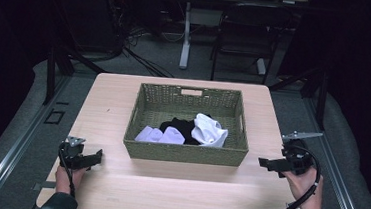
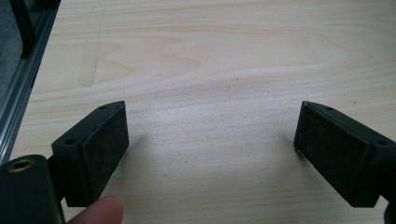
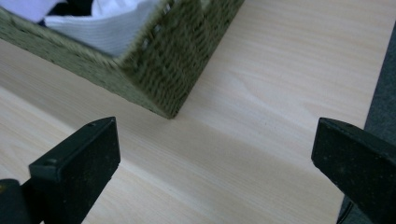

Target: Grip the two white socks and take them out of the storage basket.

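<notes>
A green woven basket (image 1: 184,152) stands in the middle of the light wooden table (image 1: 177,184). Inside lie white cloth (image 1: 209,130), a black garment (image 1: 184,126) and pale lavender pieces (image 1: 160,134). My left gripper (image 1: 92,159) rests low at the table's front left, open, with bare wood between its jaws (image 2: 212,140). My right gripper (image 1: 267,163) hovers at the front right, open, just off the basket's near right corner (image 3: 173,79). White cloth (image 3: 100,28) shows over the basket wall in the right gripper view.
A dark folding chair (image 1: 246,34) and a white desk leg (image 1: 186,34) stand beyond the table's far edge. Metal rails (image 1: 9,146) run along the floor on the left. Bare wood lies in front of and beside the basket.
</notes>
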Tool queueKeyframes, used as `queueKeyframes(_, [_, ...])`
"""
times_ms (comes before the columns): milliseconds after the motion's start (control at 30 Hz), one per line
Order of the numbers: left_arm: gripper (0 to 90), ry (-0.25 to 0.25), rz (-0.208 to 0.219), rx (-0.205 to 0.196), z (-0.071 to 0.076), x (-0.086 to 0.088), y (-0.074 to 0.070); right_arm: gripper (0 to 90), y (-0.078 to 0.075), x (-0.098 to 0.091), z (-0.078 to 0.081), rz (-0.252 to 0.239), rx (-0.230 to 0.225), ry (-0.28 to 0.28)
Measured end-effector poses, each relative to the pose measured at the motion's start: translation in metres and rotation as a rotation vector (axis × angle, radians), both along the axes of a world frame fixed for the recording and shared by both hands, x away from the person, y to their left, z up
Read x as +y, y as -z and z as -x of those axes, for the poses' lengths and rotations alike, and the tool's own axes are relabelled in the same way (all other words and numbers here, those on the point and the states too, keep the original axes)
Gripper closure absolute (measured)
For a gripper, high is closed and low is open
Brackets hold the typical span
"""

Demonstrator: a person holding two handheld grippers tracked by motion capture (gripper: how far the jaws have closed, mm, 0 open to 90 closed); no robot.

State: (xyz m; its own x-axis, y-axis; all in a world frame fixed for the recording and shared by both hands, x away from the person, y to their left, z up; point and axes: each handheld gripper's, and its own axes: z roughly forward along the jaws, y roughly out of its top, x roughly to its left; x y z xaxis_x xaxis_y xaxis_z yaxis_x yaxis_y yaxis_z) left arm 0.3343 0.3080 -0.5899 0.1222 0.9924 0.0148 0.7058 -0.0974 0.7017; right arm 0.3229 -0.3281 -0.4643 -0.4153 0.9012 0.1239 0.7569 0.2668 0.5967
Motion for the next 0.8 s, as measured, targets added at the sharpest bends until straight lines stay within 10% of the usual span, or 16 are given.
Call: queueKeyframes(800, [9.9, -0.001, -0.001, 0.0, 0.0, 0.0, 0.0, 0.6, -0.091, 0.045, -0.035, 0.123, -0.03, -0.14])
